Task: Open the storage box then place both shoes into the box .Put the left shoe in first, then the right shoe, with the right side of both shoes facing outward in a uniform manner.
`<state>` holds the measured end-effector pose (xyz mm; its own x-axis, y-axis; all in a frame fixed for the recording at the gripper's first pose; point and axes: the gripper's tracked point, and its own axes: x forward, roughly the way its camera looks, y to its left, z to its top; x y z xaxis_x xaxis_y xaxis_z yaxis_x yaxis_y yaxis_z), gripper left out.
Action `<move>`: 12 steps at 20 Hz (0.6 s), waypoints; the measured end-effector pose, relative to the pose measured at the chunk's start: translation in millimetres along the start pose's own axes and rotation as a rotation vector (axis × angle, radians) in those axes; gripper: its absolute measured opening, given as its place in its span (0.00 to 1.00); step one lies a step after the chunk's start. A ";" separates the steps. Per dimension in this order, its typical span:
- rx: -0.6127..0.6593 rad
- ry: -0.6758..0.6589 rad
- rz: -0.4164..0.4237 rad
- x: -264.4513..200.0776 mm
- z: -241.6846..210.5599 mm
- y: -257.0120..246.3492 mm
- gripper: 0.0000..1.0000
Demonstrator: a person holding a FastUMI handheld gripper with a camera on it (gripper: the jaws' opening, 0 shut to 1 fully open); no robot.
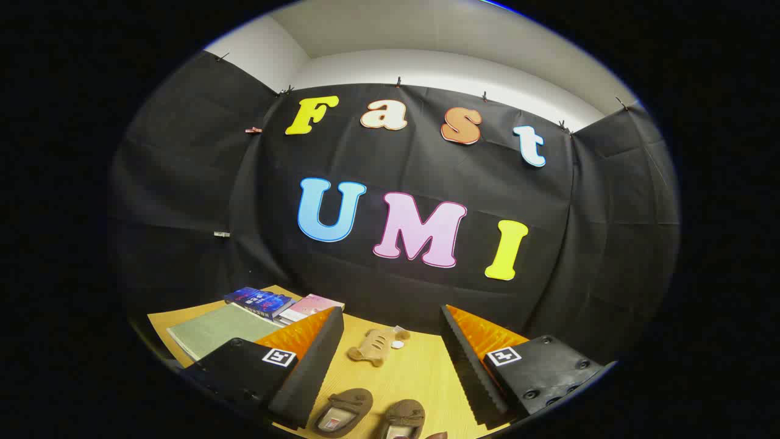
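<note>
Two shoes [368, 417] sit low in the frame on the tabletop [414, 372], between the wide-open, empty tool [390, 360] fingers.

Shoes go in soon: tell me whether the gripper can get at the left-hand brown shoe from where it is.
Probably yes. The gripper is open, fingers wide apart, and the brown shoe lies on the table between them, near the left finger, with nothing over it. The other shoe sits close beside it.
</note>
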<state>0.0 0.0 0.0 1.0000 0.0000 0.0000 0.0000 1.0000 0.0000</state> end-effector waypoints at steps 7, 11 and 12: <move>-0.002 0.000 0.000 -3.3 0.2 2.8 0.97; -0.001 0.001 0.007 -1.7 -0.1 5.8 0.97; 0.001 0.003 0.010 -1.9 -0.4 7.2 0.97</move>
<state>-1.9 7.2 -0.4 0.9999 0.0097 -0.0025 -0.0097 1.0000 0.0012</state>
